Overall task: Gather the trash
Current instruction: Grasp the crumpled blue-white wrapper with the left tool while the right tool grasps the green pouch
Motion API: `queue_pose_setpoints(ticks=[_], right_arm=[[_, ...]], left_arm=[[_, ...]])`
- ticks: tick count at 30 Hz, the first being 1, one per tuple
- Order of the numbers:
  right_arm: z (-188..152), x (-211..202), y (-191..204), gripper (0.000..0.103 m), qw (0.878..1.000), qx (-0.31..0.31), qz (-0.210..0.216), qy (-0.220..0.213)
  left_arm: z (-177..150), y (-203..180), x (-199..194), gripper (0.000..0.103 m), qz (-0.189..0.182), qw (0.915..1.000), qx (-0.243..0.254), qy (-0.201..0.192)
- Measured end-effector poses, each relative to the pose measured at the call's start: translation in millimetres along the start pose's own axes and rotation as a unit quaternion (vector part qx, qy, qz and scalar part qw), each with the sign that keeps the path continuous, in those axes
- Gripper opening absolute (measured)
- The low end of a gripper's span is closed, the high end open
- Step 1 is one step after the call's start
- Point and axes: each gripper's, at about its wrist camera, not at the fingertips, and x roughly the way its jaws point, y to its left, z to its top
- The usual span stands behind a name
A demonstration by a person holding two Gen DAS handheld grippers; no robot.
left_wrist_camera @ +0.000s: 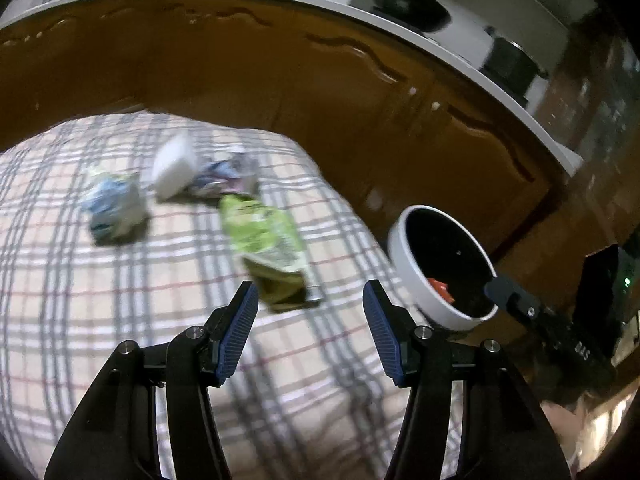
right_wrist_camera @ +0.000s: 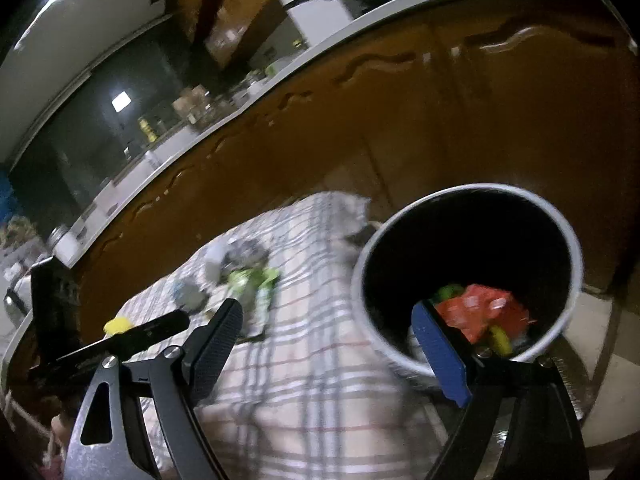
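Several pieces of trash lie on the plaid tablecloth [left_wrist_camera: 100,320]: a green wrapper [left_wrist_camera: 264,236] [right_wrist_camera: 252,280], a tipped white cup [left_wrist_camera: 174,166], a crumpled blue-and-white wrapper [left_wrist_camera: 114,208] and a crumpled bluish wrapper [left_wrist_camera: 226,178]. My left gripper [left_wrist_camera: 311,292] is open and empty, just short of the green wrapper's near end. A white bin [left_wrist_camera: 404,264] [right_wrist_camera: 568,240] stands to the right of the table, with a red wrapper [right_wrist_camera: 480,312] and other scraps inside. My right gripper [right_wrist_camera: 326,312] is open wide and empty. Its right finger [right_wrist_camera: 438,356] is in front of the bin's mouth.
Brown cabinet doors [left_wrist_camera: 280,80] run behind the table under a white countertop [left_wrist_camera: 340,12]. A black pan [left_wrist_camera: 408,0] and a dark pot [left_wrist_camera: 508,64] sit on it. A small yellow thing [right_wrist_camera: 118,325] shows near the left gripper's black finger [right_wrist_camera: 160,330].
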Motion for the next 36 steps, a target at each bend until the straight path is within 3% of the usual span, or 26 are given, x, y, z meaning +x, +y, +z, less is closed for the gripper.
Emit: queue_pose_setpoints(ticks=[11,15,19,29,36], right_arm=[[-20.7,33.6,42.1,0.088,0.998,-0.013,0.03,0.047],[-23.9,46.2,54.0,0.093,0.997,-0.014,0.023,0.068],[-24.7,54.7,65.6,0.095,0.997,-0.018,0.031,0.074],[-14.7,70.1,80.7,0.094,0.997,-0.032,0.03,0.07],[-7.9,93.6,82.2,0.061,0.995,-0.034,0.029,0.09]], left_arm=[[-18.1,63.4,-27.9,0.055,0.04,0.9983,-0.04,-0.013],[-20.4,78.1,-33.5,0.055,0.049,0.9973,-0.053,-0.017],[-20.9,91.4,-39.0,0.061,0.058,0.9961,-0.063,-0.022],[-8.1,111.1,-33.5,0.063,0.072,0.9951,-0.065,-0.018],[9.7,119.8,-23.9,0.068,0.084,0.9946,-0.057,-0.021]])
